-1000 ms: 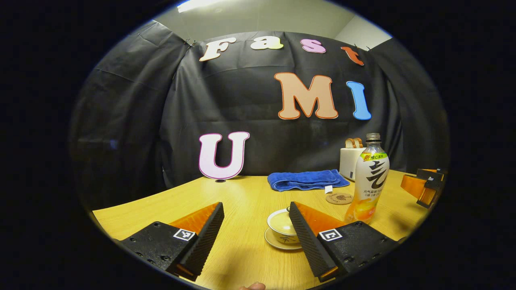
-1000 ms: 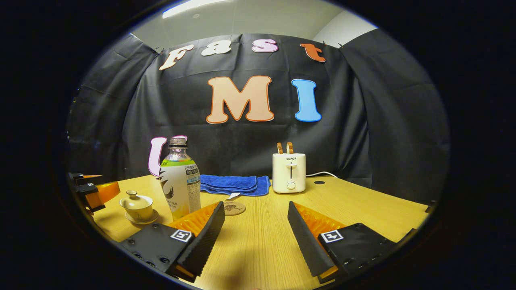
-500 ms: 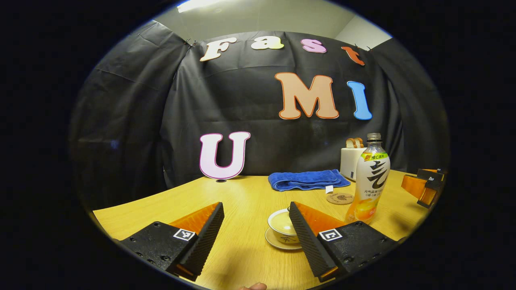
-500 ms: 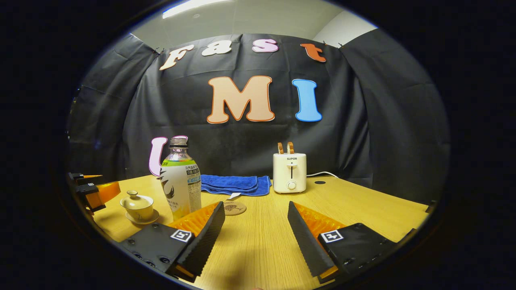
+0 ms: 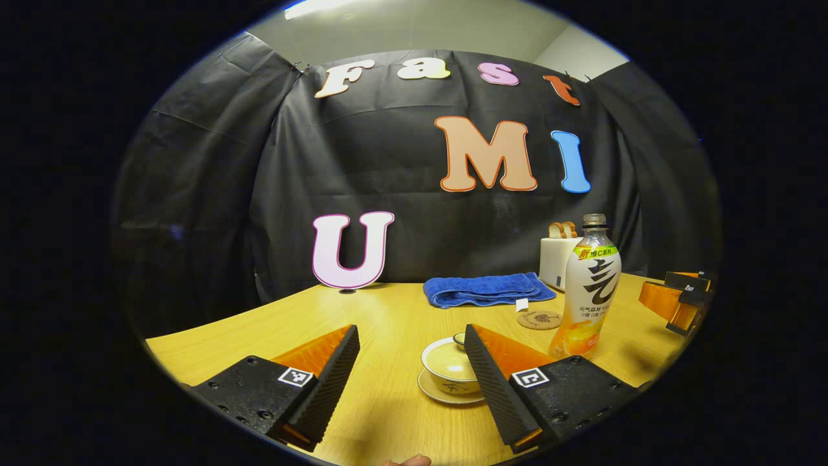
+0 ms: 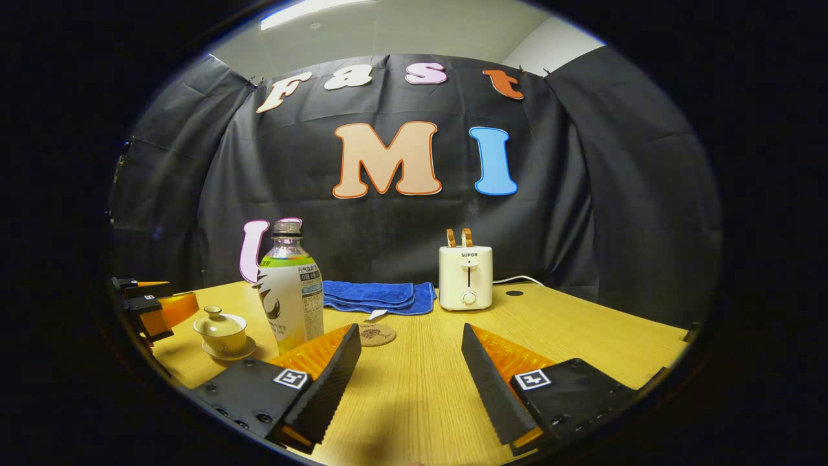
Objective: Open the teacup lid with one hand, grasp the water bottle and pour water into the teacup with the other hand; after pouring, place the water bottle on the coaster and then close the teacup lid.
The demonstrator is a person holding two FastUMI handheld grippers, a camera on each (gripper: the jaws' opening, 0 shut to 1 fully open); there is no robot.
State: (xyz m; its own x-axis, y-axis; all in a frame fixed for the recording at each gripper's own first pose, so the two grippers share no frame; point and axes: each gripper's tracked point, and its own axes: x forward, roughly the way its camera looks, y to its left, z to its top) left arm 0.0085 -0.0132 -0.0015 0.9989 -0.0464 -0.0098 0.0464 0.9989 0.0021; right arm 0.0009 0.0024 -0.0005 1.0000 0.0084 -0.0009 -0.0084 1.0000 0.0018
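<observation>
In the left gripper view the left gripper (image 5: 411, 382) hangs low over the yellow wooden table (image 5: 259, 327) with its jaws wide apart and nothing between them. Its right finger (image 5: 491, 388) covers the right side of the small cream lidded teacup (image 5: 446, 366) and of the matching saucer (image 5: 440, 393) beneath; only a sliver of the lid's knob (image 5: 458, 338) peeks above the finger.

The right gripper view shows the teacup (image 6: 221, 328) whole, its domed lid (image 6: 216, 315) seated on top, at the table's left. The one tall clear plastic water bottle (image 6: 291, 291) with a white, green and orange label stands upright just right of the cup, capless as far as can be made out; its base is cut off by the right gripper's left finger (image 6: 323, 382). The right gripper (image 6: 411, 382) is also spread open and empty.

One round brown coaster (image 6: 377, 334) lies bare, near the bottle. Behind it sit one folded blue towel (image 6: 375, 296) and one white toaster (image 6: 466, 277) holding two slices of toast (image 6: 458, 237).
</observation>
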